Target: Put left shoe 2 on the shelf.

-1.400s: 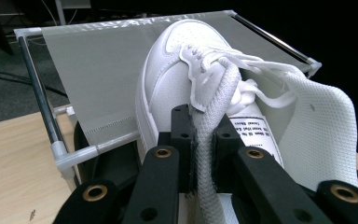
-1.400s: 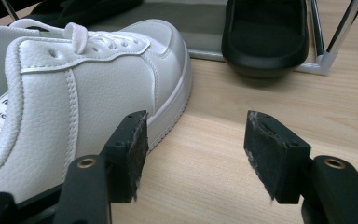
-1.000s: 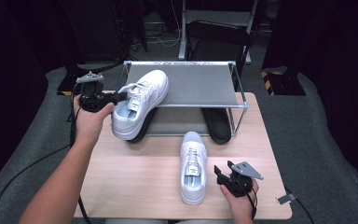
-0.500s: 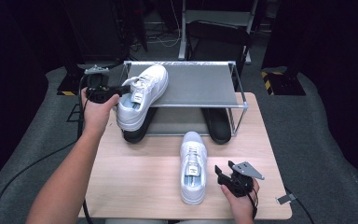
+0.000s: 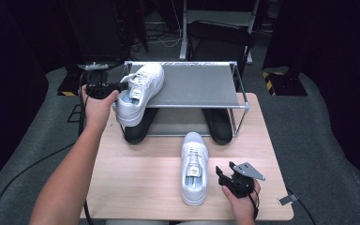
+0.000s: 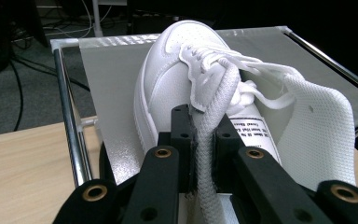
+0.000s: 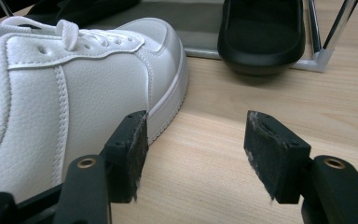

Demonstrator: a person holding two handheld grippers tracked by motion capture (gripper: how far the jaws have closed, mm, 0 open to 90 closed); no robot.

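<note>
- Pinching the collar edge of a white sneaker (image 5: 138, 93), the left gripper (image 5: 115, 87) holds it at the left end of the shoe rack (image 5: 194, 84); in the left gripper view the two black jaws are pressed on the white padded rim (image 6: 205, 140) of this shoe.
- This held sneaker is tilted: its toe lies on the grey top shelf (image 6: 109, 70) of the rack, and its heel hangs over the front left corner, above the table.
- A second white sneaker (image 5: 194, 168) lies flat on the wooden table (image 5: 136, 178), in front of the rack, with the toe pointing to the rack.
- Just to the right of this second shoe, the right gripper (image 5: 226, 177) rests near the table's front edge with its jaws spread apart; in the right gripper view they hold nothing, and the shoe's side (image 7: 74, 93) is just beside the left jaw.
- Two black shoes stand on the lower level under the shelf, one at the left (image 5: 138, 129) and one at the right (image 5: 218, 124).
</note>
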